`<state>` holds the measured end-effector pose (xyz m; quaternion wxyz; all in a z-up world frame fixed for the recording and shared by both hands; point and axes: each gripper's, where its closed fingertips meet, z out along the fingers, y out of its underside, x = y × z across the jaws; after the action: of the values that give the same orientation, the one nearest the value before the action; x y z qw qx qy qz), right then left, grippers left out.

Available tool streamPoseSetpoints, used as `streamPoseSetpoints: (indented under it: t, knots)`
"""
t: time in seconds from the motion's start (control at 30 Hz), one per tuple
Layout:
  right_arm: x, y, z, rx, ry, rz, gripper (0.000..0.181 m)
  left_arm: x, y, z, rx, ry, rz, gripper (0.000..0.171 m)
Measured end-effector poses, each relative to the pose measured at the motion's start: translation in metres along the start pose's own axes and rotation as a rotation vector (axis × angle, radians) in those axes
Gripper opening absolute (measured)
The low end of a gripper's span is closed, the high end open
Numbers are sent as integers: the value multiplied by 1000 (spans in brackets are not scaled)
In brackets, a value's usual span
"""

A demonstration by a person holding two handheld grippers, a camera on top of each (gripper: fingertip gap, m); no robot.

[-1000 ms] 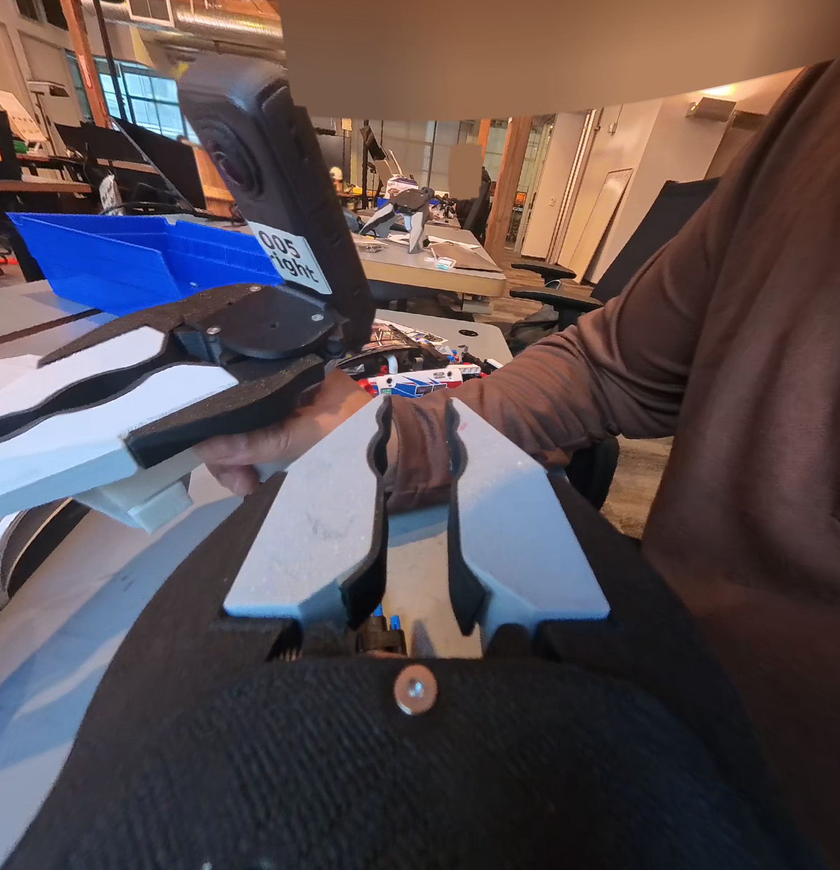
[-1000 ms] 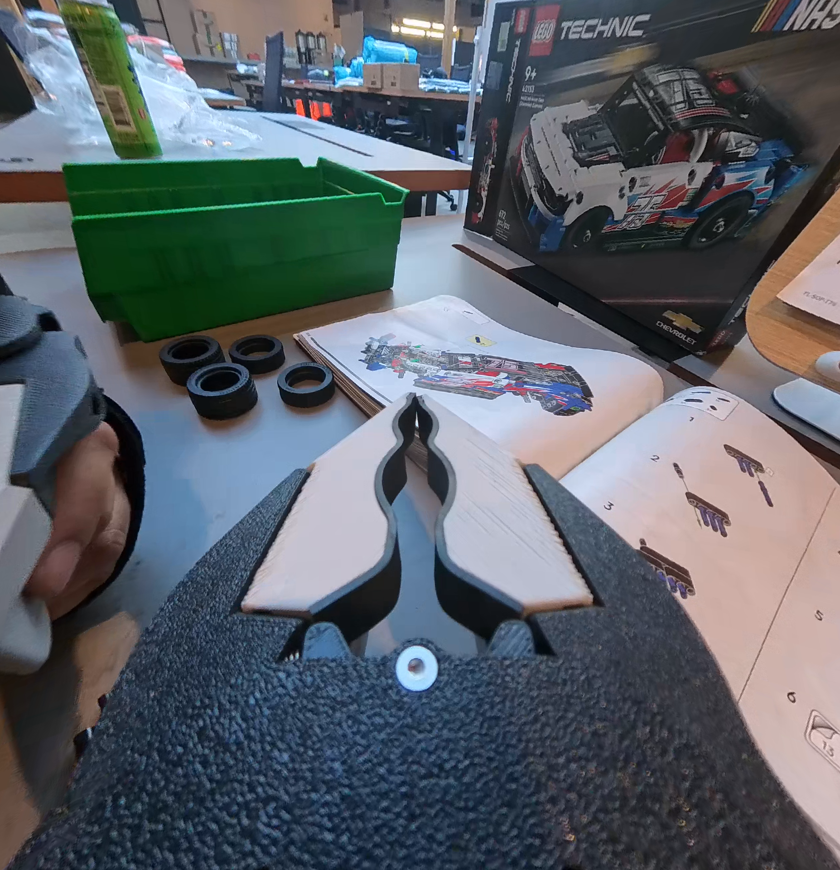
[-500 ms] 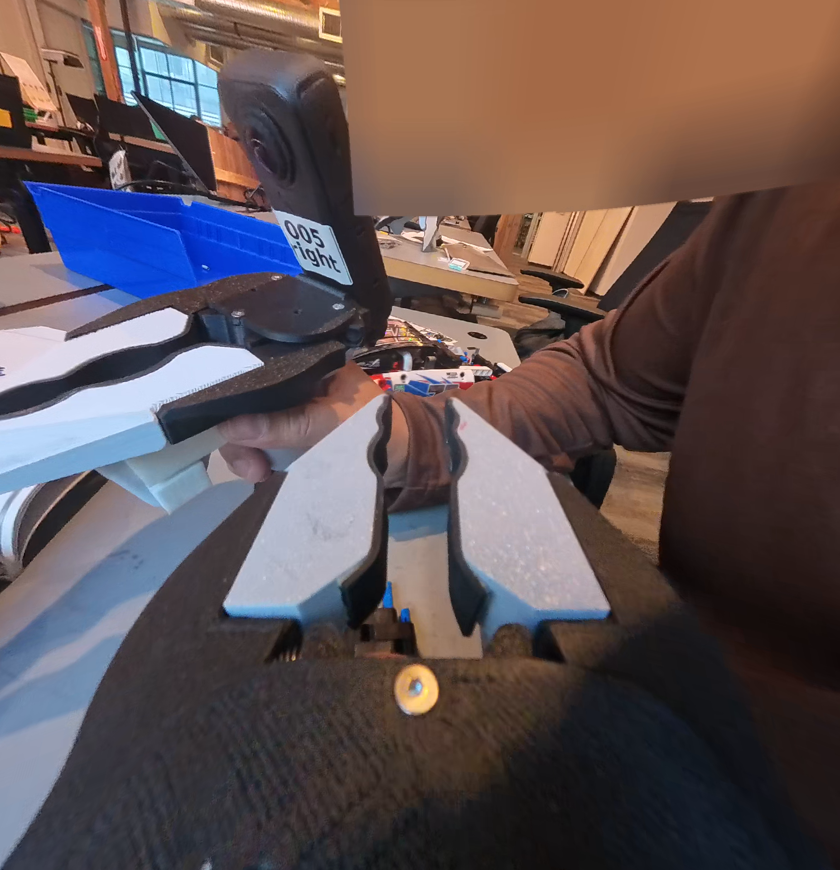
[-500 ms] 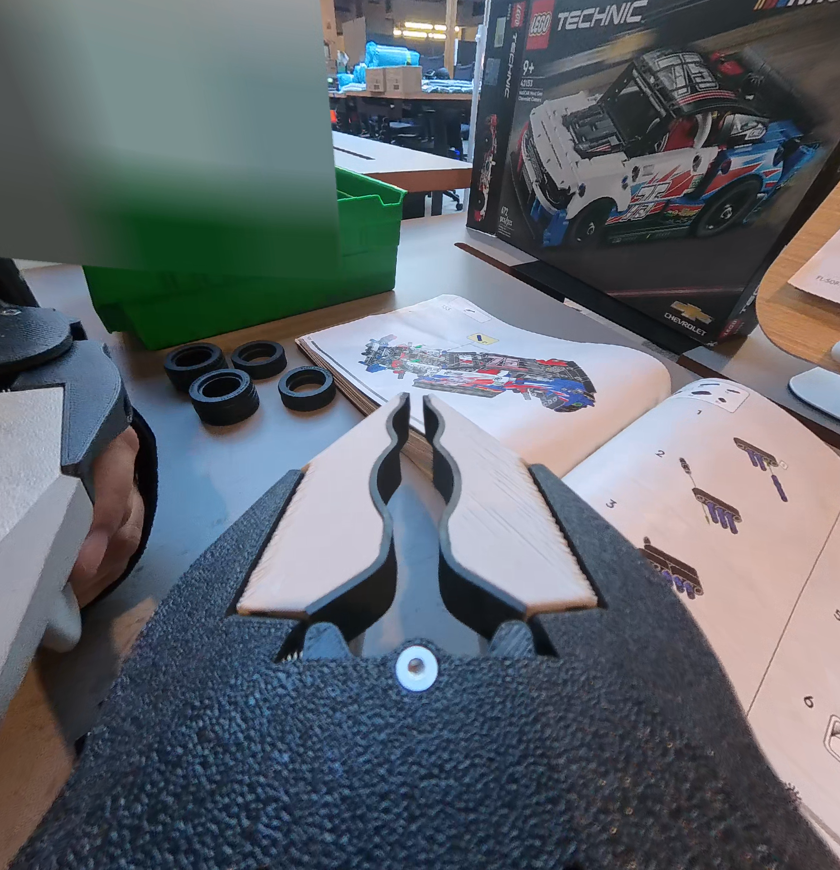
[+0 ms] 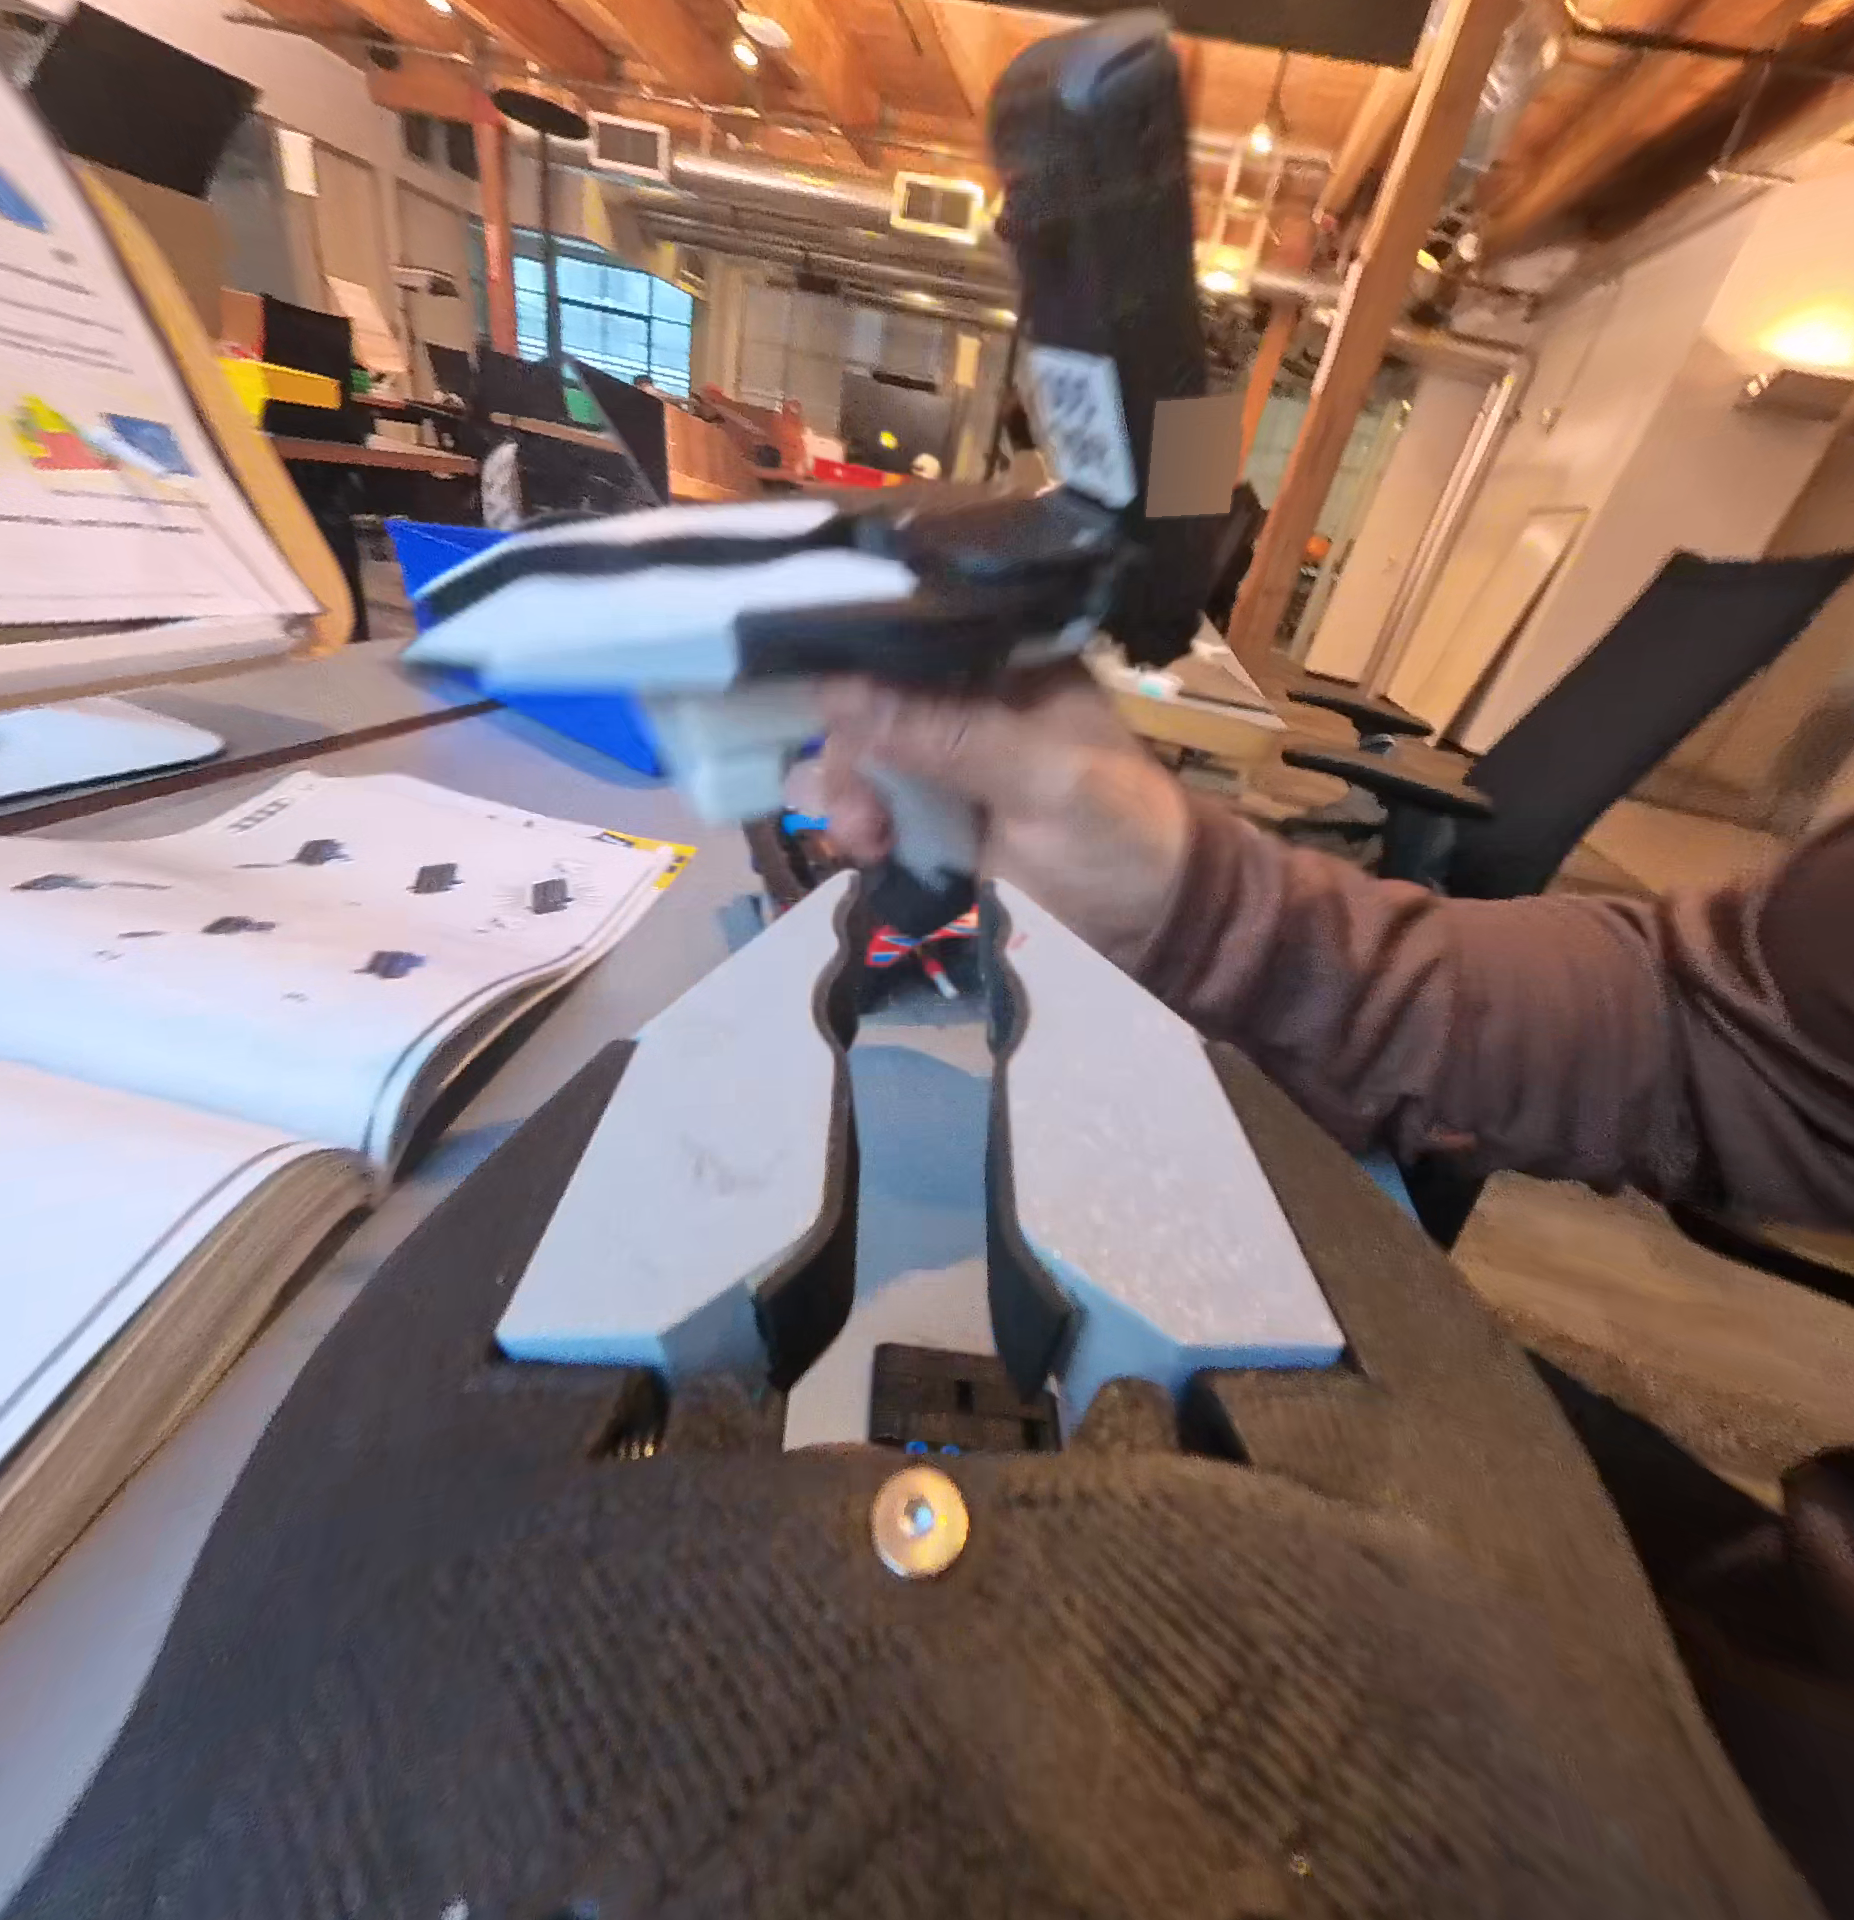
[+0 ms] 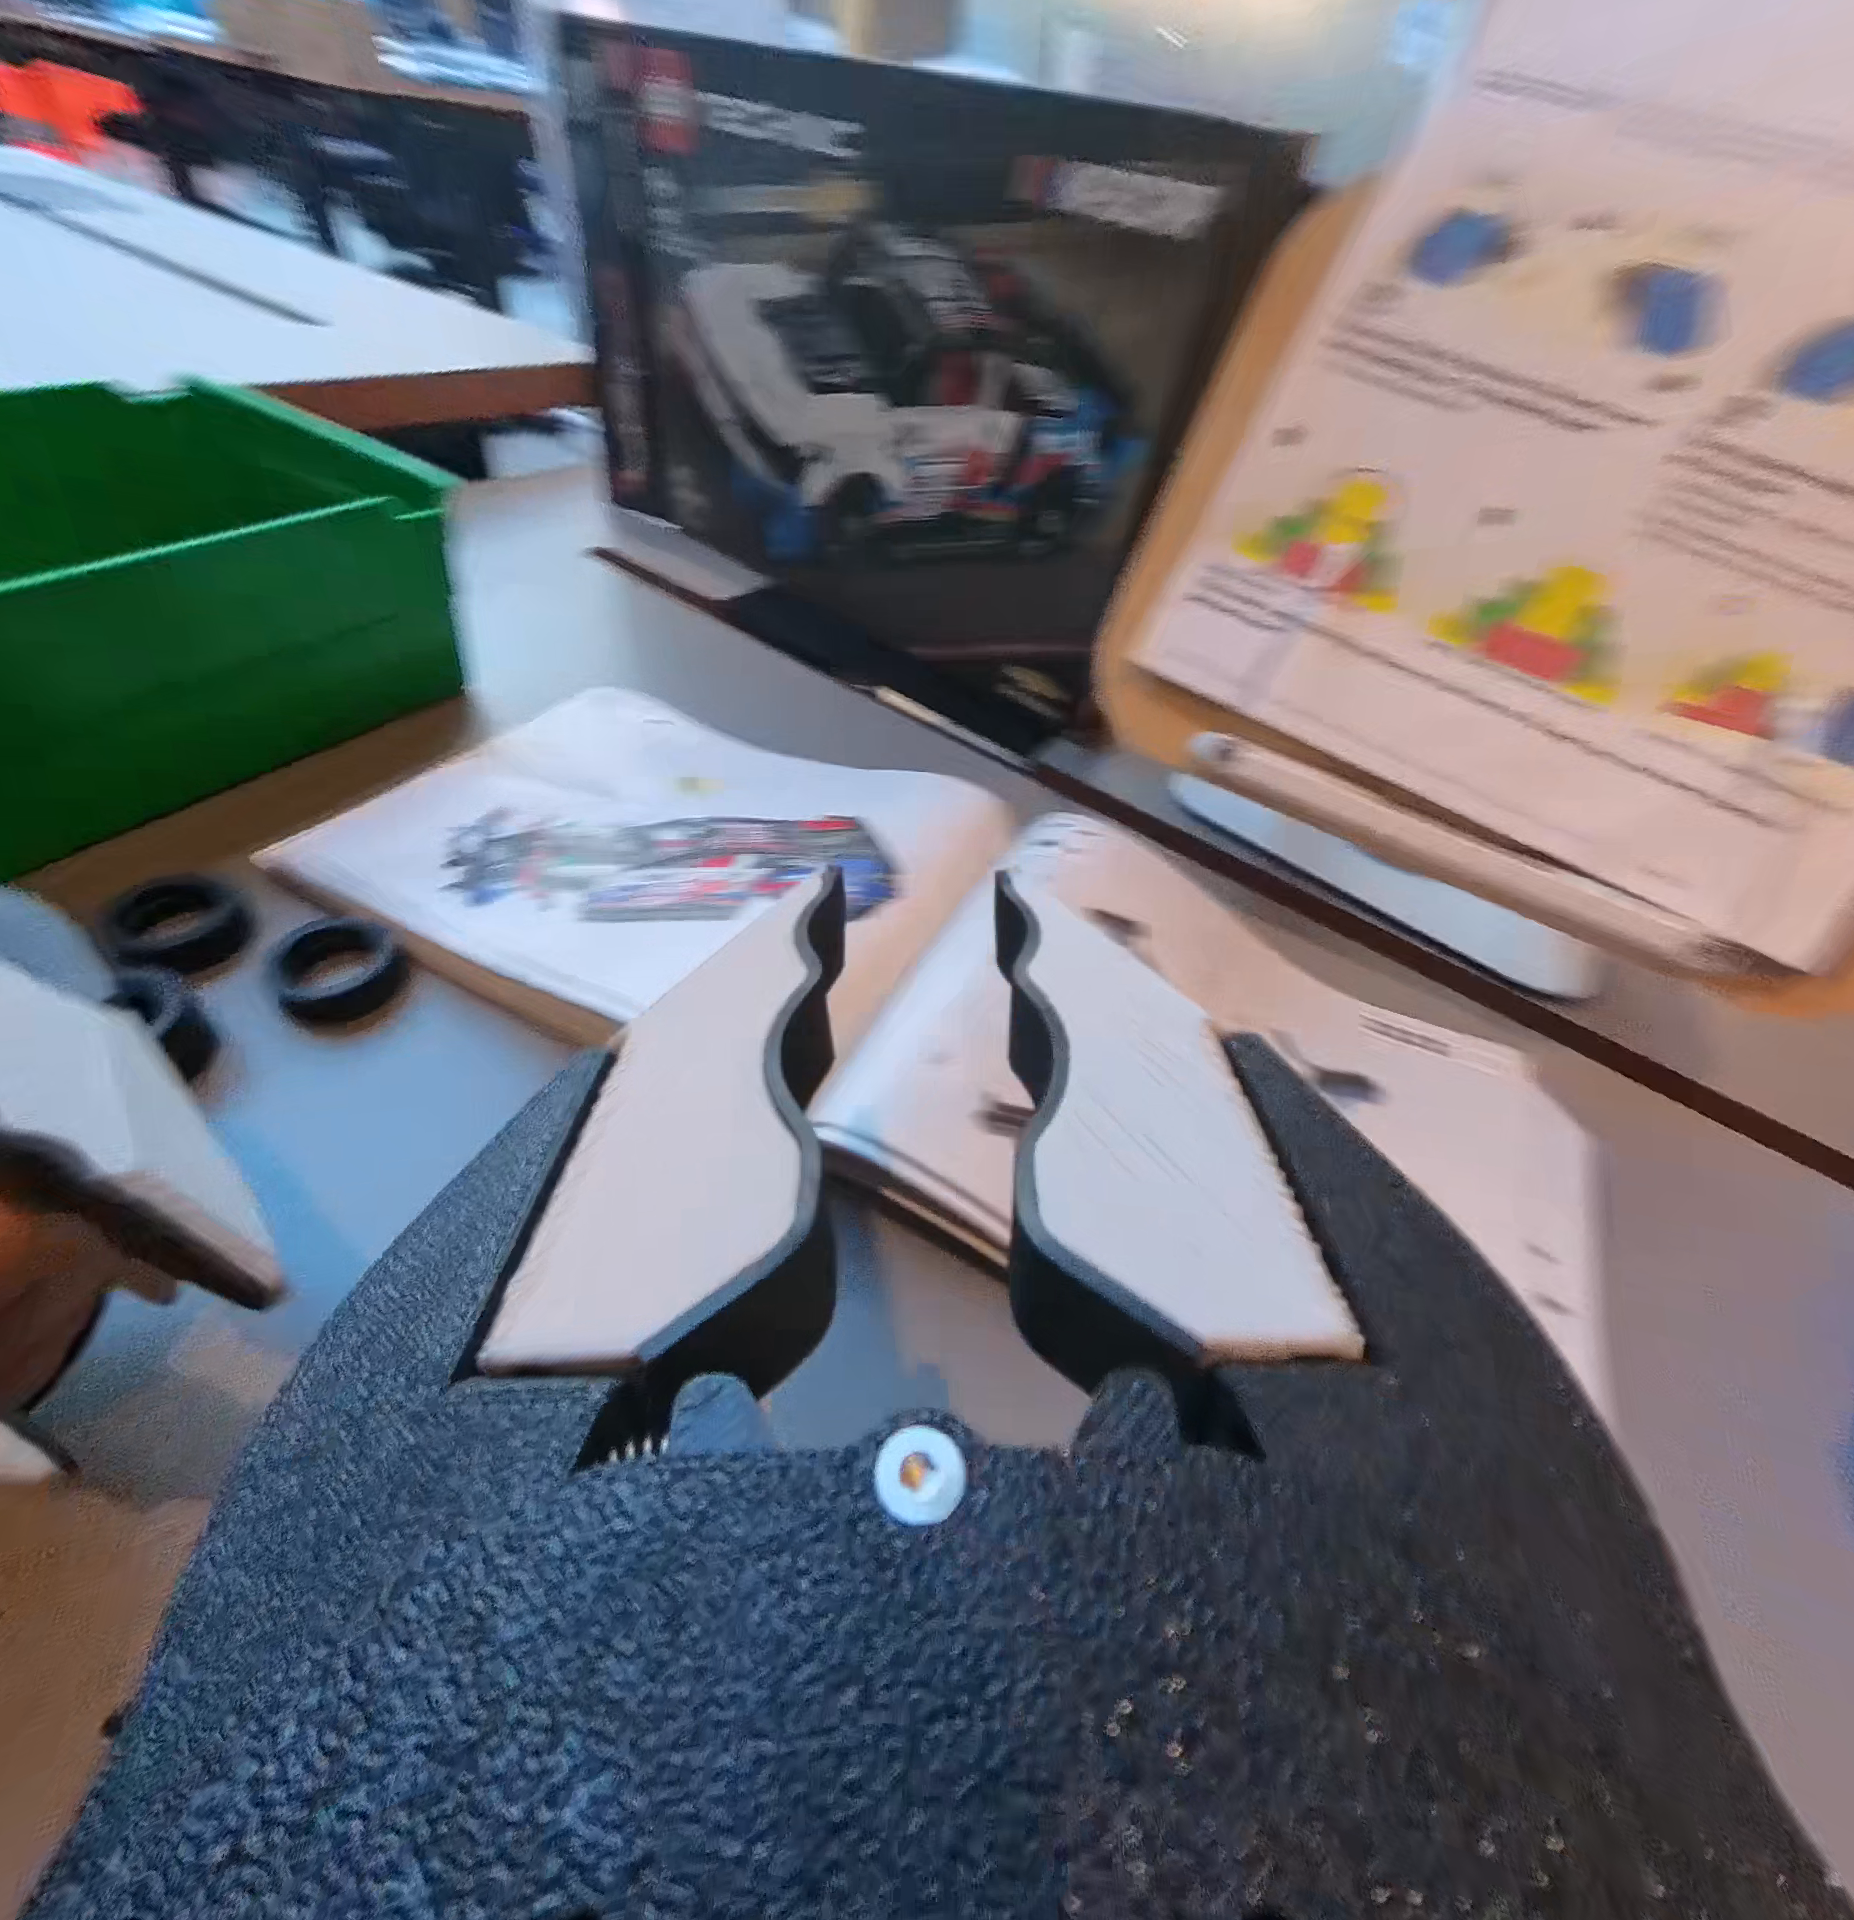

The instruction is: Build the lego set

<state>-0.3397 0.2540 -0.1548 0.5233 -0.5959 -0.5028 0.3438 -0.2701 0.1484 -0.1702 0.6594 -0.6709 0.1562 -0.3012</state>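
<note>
My left gripper (image 5: 919, 912) is open and empty, low over the grey table. Just past its tips lies a part-built red, white and blue lego car (image 5: 921, 951), mostly hidden. My right gripper (image 6: 918, 902) is open and empty, held in the air over the open instruction booklet (image 6: 632, 831). In the left wrist view the right gripper (image 5: 420, 623) hangs above the car, held by a hand (image 5: 1016, 810). Several black tyres (image 6: 336, 966) lie left of the booklet. The booklet also shows in the left wrist view (image 5: 279, 935).
A green bin (image 6: 175, 603) stands at the back left and the lego box (image 6: 902, 364) stands upright behind the booklet. A sheet on a wooden stand (image 6: 1525, 468) is at the right. A blue bin (image 5: 559, 712) sits behind the right gripper. A left gripper finger (image 6: 81, 1081) shows at the left edge.
My right gripper has opened from nearly shut, risen and swung to the right. The left wrist view has turned left, bringing the booklet into view. Both views are blurred with motion.
</note>
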Motion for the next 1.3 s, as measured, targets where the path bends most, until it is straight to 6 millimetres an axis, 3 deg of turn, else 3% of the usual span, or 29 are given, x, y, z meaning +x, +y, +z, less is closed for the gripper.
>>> streamPoseSetpoints:
  t: [0.07,0.13,0.17,0.2,0.27,0.33,0.43,0.5,0.67,0.77,0.87,1.3]
  knots:
    - [50,-10,-12,-90,112,48,32,-14,-4,-5,14,-43,-49,18]
    - [106,-3,-17,-232,204,108,49,-21,-6,-7,19,-60,-78,18]
    - [131,6,-16,-310,229,153,58,-22,-6,-7,17,-60,-88,18]
    - [146,20,-12,-398,208,210,55,-22,-5,-6,14,-55,-97,18]
    - [159,57,0,-592,130,348,64,-20,-5,-5,5,-43,-101,18]
    - [158,96,11,-765,80,387,62,-20,-6,-5,-1,-45,-77,18]
    - [166,148,17,-987,138,280,74,-22,-5,-5,-14,-56,-46,18]
    - [160,170,20,-1080,124,268,73,-23,-3,-5,-28,-53,-52,18]
    - [148,169,31,-1056,85,285,72,-22,-2,-5,-37,-40,-78,18]
    - [144,160,33,-1034,73,252,57,-21,-4,-5,-33,-36,-76,18]
    - [136,167,34,-1066,42,263,50,-21,-2,-4,-47,-33,-78,18]
    - [134,166,34,-1111,80,288,51,-18,13,2,-107,3,-133,19]
